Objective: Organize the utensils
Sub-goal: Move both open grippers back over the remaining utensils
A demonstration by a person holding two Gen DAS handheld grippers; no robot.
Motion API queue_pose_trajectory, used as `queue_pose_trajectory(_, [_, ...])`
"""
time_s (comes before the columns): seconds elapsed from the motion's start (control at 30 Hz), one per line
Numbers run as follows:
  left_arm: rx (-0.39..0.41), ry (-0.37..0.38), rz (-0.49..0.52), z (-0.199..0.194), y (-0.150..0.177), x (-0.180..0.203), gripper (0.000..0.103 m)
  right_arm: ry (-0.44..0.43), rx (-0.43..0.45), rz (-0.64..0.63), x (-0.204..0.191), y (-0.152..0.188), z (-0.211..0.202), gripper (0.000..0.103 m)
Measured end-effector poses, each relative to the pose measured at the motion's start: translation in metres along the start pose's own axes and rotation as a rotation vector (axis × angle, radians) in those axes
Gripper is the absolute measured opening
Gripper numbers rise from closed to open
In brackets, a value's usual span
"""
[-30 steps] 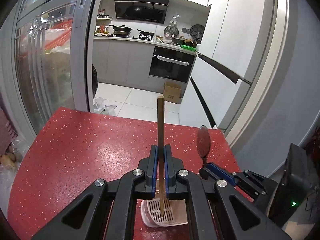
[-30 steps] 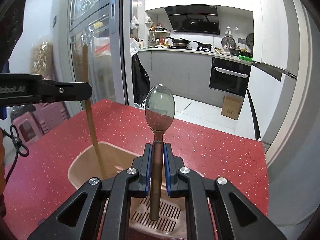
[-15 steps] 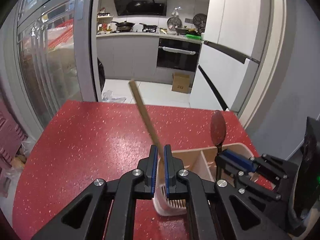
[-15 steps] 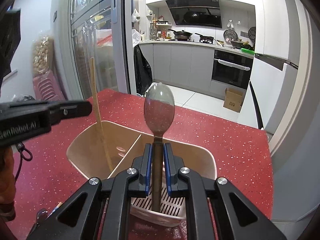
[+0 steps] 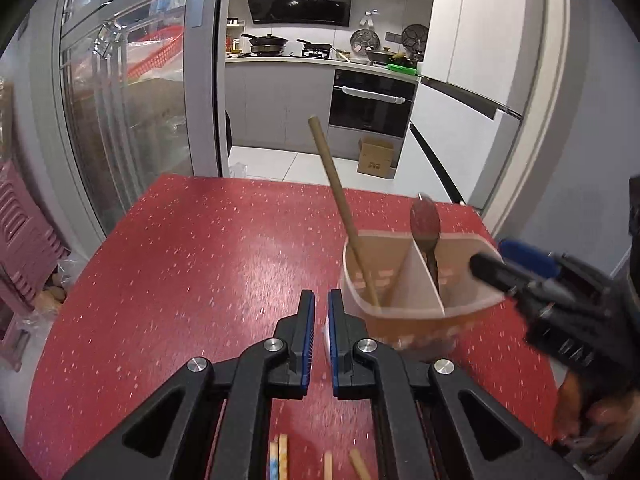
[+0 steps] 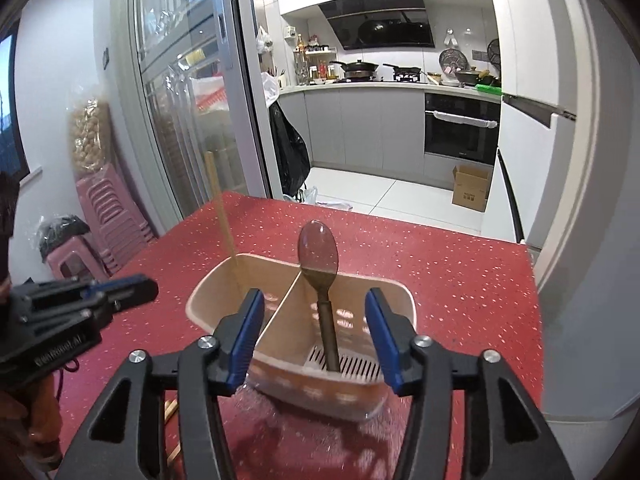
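**Two utensils standing in the holder, more waiting on the table**

Left wrist view: the left gripper [image 5: 321, 312] hangs over the red table [image 5: 192, 264] with its blue pads almost together and nothing between them, a thin gap showing. Just to its right stands the beige utensil holder [image 5: 420, 316], split by a divider. A chopstick [image 5: 340, 204] leans in the left compartment, tilted to the left; a dark spoon [image 5: 425, 222] stands bowl-up in the right one. At the near edge lie several loose chopsticks [image 5: 280, 454].

Right wrist view: the right gripper [image 6: 316, 336] is spread wide and empty, its pads on either side of the holder's [image 6: 224, 300] near end without touching the spoon [image 6: 319, 254]. The chopstick [image 6: 220, 208] rests against the far-left rim. The left gripper [image 6: 120, 288] sits well to the left.

Both placements look finished, so the step in hand seems to be the release and retreat. Next, I judge, a gripper must drop back to the near edge, open, and pinch one loose chopstick lying flat on the table.
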State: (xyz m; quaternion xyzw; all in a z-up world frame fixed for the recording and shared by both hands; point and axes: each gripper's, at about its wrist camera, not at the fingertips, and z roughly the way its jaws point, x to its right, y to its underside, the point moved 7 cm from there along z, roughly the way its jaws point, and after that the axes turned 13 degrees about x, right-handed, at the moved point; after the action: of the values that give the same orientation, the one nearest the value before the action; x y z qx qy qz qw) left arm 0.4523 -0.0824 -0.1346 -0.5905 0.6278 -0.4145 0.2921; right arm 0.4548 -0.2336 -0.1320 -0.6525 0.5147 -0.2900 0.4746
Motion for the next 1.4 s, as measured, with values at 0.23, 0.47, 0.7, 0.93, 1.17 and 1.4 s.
queue_pose_trajectory(0.23, [-0.046,-0.002,-0.035,-0.04,0.046,-0.014,0.033,-0.015,-0.093,0.11,-0.008,0.036,-0.043,0.067])
queue_pose_trajectory(0.47, [-0.083,-0.038,-0.068,-0.076,0.089,-0.032,0.033,-0.007,-0.207,0.17,-0.017,0.087,-0.072,0.067])
queue_pose_trajectory(0.7, [-0.11,-0.08,-0.068,-0.091,0.127,-0.043,0.103,0.026,-0.302,0.234,-0.021,0.139,-0.096,0.072])
queue_pose_trajectory(0.93, [-0.167,-0.145,-0.031,-0.08,0.158,-0.056,0.103,0.013,-0.375,0.228,-0.042,0.171,-0.11,0.072])
queue_pose_trajectory(1.17, [-0.251,-0.2,-0.024,-0.069,0.191,-0.084,0.103,0.008,-0.444,0.186,-0.066,0.194,-0.112,0.072])
queue_pose_trajectory(1.4, [-0.314,-0.207,-0.094,-0.056,0.209,-0.111,0.103,0.021,-0.491,0.164,-0.078,0.203,-0.102,0.072])
